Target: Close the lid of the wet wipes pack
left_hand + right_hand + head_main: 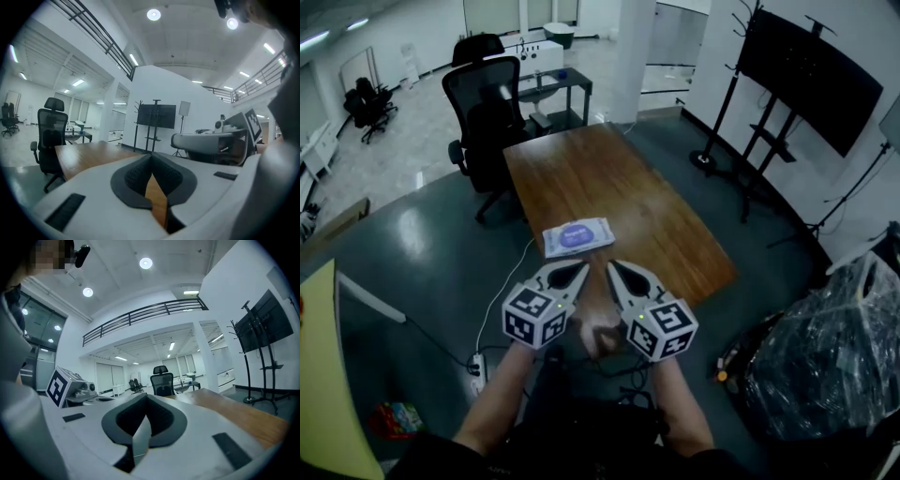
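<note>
The wet wipes pack, white with a purple label on top, lies flat on the wooden table near its front edge. Whether its lid is up or down is too small to tell. My left gripper and right gripper hover side by side just in front of the pack, above the table's near edge, touching nothing. Both are shut with nothing between the pads. In the left gripper view the left gripper points level over the table, and in the right gripper view the right gripper does the same. The pack is hidden in both gripper views.
A black office chair stands at the table's far left corner, with a small desk behind it. A TV on a stand is at the right. A plastic-wrapped bundle sits at lower right. A power strip lies on the floor.
</note>
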Demonstrator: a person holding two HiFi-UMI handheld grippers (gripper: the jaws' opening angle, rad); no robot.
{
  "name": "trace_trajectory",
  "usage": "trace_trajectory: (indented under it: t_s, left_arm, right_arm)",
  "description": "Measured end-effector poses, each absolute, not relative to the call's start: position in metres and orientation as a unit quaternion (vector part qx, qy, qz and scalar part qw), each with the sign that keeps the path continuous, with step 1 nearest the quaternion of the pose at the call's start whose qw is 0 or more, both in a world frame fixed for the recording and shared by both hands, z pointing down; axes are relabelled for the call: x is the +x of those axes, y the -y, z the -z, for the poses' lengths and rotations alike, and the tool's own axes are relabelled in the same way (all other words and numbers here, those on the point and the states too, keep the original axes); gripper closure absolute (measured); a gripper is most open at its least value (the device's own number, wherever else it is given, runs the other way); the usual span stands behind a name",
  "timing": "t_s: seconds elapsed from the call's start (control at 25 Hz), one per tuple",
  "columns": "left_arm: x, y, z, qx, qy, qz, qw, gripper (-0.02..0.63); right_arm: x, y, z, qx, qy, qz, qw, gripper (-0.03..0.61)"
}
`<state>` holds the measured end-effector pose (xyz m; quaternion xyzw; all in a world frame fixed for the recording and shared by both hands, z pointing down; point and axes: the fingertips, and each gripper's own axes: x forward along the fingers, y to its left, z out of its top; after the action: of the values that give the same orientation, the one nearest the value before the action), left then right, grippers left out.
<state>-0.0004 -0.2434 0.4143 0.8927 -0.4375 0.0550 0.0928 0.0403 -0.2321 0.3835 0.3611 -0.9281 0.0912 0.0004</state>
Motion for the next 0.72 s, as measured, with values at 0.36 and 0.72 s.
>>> trace_trajectory:
  t_s: [0.36, 0.72]
  left_arm:
    - [0.003, 0.198, -0.401, 0.881, 0.464, -0.045, 0.085, 0.614]
    - [0.005, 0.174, -0.392, 0.877, 0.471, -0.039, 0.082, 0.614]
  right_arm:
    - [0.043, 0.19, -0.369, 0.332, 0.939, -0.088, -0.022, 0.572]
    - [0.04, 0.165, -0.361, 0.321, 0.943, -0.083, -0.029, 0.574]
